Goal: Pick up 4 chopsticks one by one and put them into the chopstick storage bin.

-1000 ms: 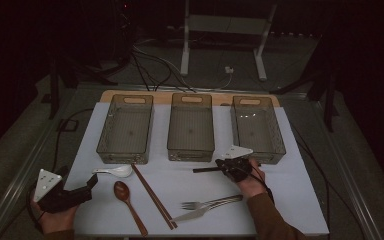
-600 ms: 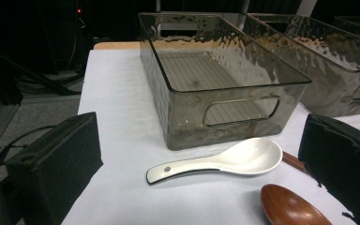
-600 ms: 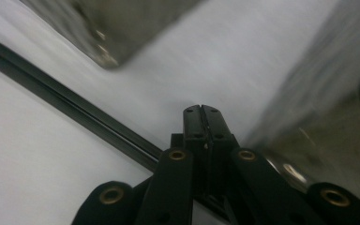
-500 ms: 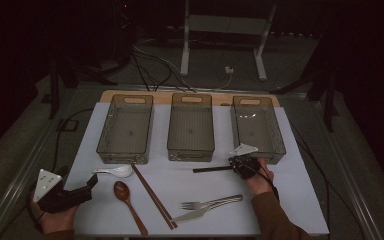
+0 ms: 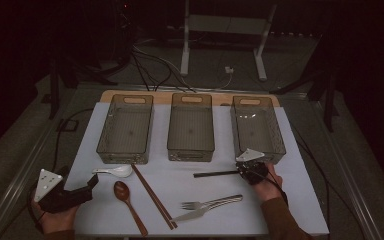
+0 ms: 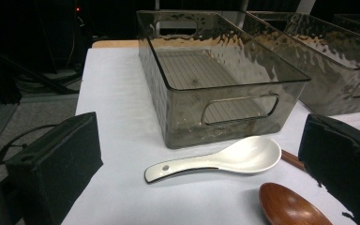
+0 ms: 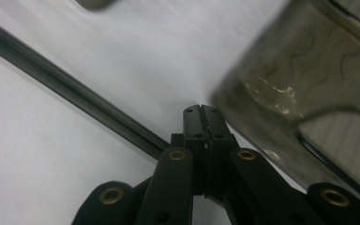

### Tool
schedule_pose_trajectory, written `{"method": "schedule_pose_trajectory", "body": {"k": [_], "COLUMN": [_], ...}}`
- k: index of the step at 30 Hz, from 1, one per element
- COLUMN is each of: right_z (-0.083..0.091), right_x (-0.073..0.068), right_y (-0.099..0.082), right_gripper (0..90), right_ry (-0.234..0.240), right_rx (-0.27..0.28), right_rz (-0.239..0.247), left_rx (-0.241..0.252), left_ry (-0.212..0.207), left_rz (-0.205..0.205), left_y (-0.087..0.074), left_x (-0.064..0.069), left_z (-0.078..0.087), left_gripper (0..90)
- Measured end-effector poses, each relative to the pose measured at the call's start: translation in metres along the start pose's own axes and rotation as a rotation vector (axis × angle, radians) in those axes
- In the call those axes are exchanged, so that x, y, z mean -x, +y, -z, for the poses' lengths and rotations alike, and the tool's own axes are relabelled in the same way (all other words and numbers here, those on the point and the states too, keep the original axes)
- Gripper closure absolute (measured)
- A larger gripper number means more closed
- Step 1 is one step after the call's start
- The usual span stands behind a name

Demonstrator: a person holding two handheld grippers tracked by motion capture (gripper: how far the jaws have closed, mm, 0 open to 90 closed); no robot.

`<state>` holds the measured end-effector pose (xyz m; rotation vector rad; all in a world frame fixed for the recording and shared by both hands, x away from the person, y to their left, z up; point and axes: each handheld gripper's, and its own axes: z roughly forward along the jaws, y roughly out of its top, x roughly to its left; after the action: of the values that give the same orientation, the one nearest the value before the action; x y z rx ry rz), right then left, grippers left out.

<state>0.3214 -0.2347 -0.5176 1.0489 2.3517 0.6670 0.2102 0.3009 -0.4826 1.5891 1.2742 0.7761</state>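
A: What lies nearest the person?

B: A silver metal fork (image 5: 211, 202) with a knife beside it, a brown wooden spoon (image 5: 128, 199), and a pair of brown wooden chopsticks (image 5: 153, 196) running diagonally across the white table (image 5: 220, 222).

A: And the left gripper (image 5: 65, 196)?

B: It rests at the table's left edge, jaws standing wide apart with nothing between them. Ahead of them lies a white ceramic spoon (image 6: 218, 160), just before the left clear grey plastic bin (image 6: 225, 82).

A: The right gripper (image 7: 200, 115)?

B: Its jaws are pressed together. A long black chopstick (image 5: 216, 174) runs from under the gripper to the left; whether it is pinched, I cannot tell. It sits just in front of the right clear grey plastic bin (image 5: 257, 127).

A: Farther back?

B: The middle clear grey plastic bin (image 5: 190, 126), well apart from both grippers.
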Motion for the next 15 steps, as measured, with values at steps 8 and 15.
{"method": "schedule_pose_trajectory", "body": {"k": [8,15], "right_z": [0.010,0.018], "right_x": [0.015,0.028], "right_y": [-0.018,-0.030], "right_gripper": [90.0,90.0], "right_ry": [-0.020,-0.018], "right_rx": [-0.014,-0.028], "right_rz": [-0.018,-0.040], "left_rx": [-0.004,-0.005], "left_ry": [0.000,-0.001], "left_rz": [-0.003,-0.004], "left_y": [0.000,0.000], "left_x": [0.000,0.000], "left_z": [0.000,0.000], "left_gripper": [0.7,0.7]}}
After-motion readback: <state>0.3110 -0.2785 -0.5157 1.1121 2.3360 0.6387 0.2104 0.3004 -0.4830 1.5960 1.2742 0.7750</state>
